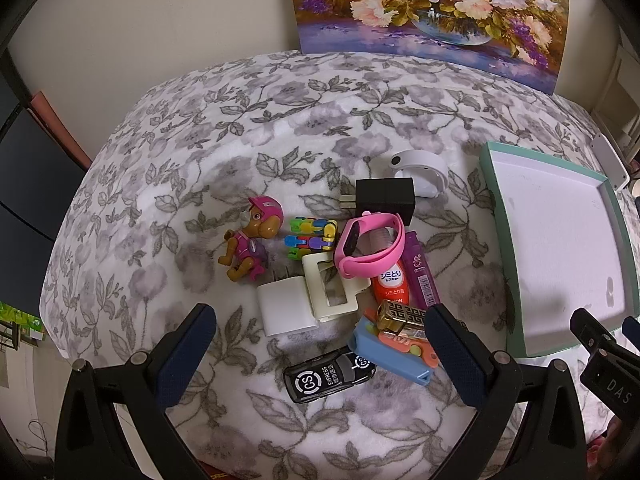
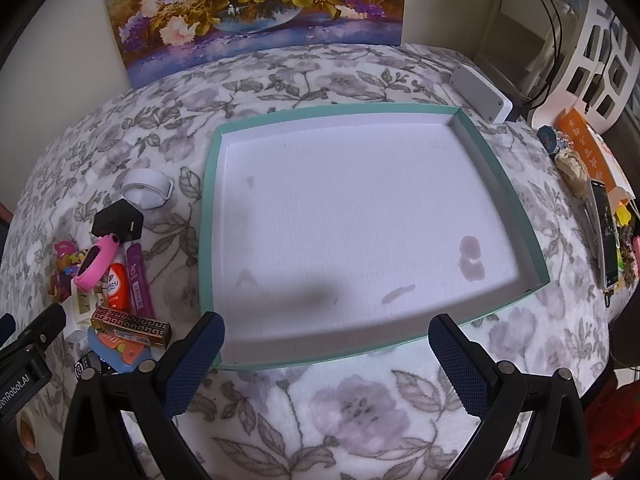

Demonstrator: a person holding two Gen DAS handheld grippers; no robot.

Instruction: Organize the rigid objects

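A heap of small objects lies on the floral blanket. It holds a toy pup with a pink helmet (image 1: 250,236), a pink wristband (image 1: 368,246), a black charger (image 1: 382,198), a white wristband (image 1: 420,170), a white cube (image 1: 282,310), a cream frame (image 1: 330,288), an orange bottle (image 1: 390,286), a gold patterned box (image 1: 404,316) and a black toy car (image 1: 330,374). My left gripper (image 1: 320,352) hovers open above the car. My right gripper (image 2: 326,354) stands open over the near edge of the green-rimmed tray (image 2: 208,200), which holds nothing. The same heap shows left of the tray, with the pink wristband (image 2: 98,260).
A flower painting (image 2: 256,12) leans against the back wall. A grey box (image 2: 480,92) sits beyond the tray's far right corner. A phone (image 2: 606,236) and clutter line the right edge. The blanket drops off on all sides.
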